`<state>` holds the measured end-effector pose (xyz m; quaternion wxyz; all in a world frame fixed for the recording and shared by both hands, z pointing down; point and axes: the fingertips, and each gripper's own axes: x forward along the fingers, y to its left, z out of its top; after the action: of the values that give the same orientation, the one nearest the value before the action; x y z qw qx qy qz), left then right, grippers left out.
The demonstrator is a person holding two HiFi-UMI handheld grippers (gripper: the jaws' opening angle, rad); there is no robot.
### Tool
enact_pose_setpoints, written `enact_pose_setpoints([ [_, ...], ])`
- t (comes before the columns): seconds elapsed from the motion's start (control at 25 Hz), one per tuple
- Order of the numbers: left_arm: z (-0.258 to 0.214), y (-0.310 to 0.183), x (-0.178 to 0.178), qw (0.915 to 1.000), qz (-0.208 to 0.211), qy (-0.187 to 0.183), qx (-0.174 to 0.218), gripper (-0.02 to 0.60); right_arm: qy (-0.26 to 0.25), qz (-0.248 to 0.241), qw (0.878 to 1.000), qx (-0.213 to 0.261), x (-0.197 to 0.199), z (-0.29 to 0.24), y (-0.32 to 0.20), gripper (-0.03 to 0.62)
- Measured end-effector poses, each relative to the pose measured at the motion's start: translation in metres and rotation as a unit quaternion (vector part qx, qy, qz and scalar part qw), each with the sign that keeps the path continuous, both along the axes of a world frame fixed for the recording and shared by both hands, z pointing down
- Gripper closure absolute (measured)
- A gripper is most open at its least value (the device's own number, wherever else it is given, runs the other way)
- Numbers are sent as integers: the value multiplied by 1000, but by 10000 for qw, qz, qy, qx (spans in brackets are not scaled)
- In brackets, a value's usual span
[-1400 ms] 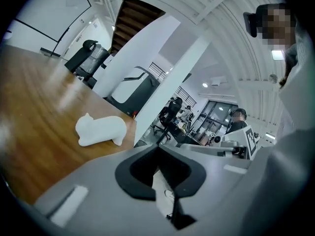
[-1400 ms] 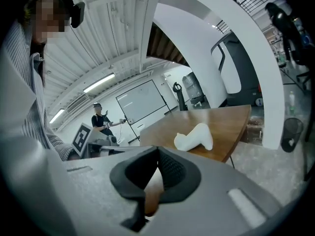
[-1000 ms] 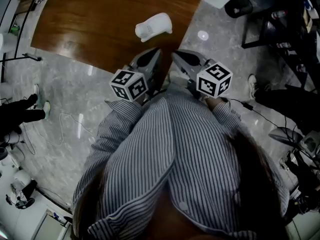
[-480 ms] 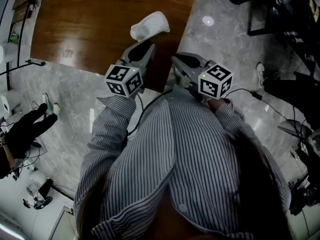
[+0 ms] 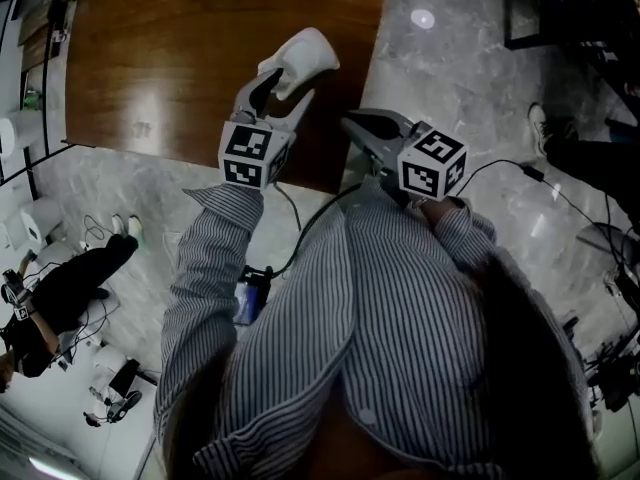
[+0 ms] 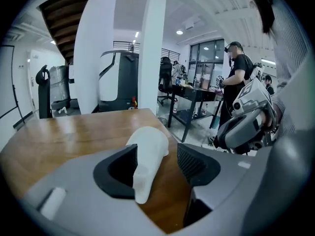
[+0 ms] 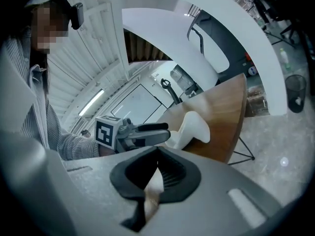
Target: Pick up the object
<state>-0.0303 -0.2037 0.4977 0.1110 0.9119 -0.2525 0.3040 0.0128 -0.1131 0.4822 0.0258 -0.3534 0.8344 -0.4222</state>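
Observation:
A white, smooth, lumpy object (image 5: 303,56) lies on the brown wooden table (image 5: 180,68) near its right edge. My left gripper (image 5: 280,90) reaches over the table, and its jaws are opening with the object's near end (image 6: 147,149) between them. The left pad sits close to the object and a gap shows at the right pad. My right gripper (image 5: 352,124) hangs back by the table's near edge, apart from the object, with its jaws shut (image 7: 156,154) and nothing in them. From the right gripper view I see the object (image 7: 194,128) and the left gripper (image 7: 147,129) beside it.
The table's right edge (image 5: 378,58) drops to a grey marble floor (image 5: 450,78). A person in dark clothes (image 5: 60,288) is low at the left. A cable (image 5: 300,233) trails by my shirt. A white pillar (image 6: 152,53), a desk (image 6: 197,95) and a standing person (image 6: 238,77) lie beyond the table.
The left gripper has moved forward over the table to the white object, and its jaws have gone from shut to open around it. The right gripper has hardly moved.

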Motion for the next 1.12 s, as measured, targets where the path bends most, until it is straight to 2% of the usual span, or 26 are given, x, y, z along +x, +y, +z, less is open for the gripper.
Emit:
enact_pose_setpoints([
  [0.12, 5, -9, 1, 9996, 136, -224, 120, 277, -38, 47, 10000, -72, 1, 4, 2, 592],
  [0.2, 13, -15, 0, 9975, 381, -545, 230, 250, -60, 87, 9999, -111, 2, 7, 1, 592],
  [0.36, 32, -20, -3, 9856, 960, -1332, 412, 194, -129, 199, 9995, -200, 5, 11, -1, 592],
  [0.44, 38, -21, -2, 9807, 1122, -1551, 400, 187, -146, 255, 9993, -240, 8, 14, 0, 592],
  [0.8, 58, -25, 6, 9649, 1679, -2006, 223, 170, -229, 371, 9983, -374, 10, 23, 1, 592],
  [1.0, 74, -22, 8, 9592, 1769, -2200, -138, 169, -109, 418, 9984, -376, 15, 27, 5, 592],
  [1.12, 83, -17, 15, 9572, 1728, -2311, -229, 165, -76, 429, 9984, -369, 22, 32, 14, 592],
])
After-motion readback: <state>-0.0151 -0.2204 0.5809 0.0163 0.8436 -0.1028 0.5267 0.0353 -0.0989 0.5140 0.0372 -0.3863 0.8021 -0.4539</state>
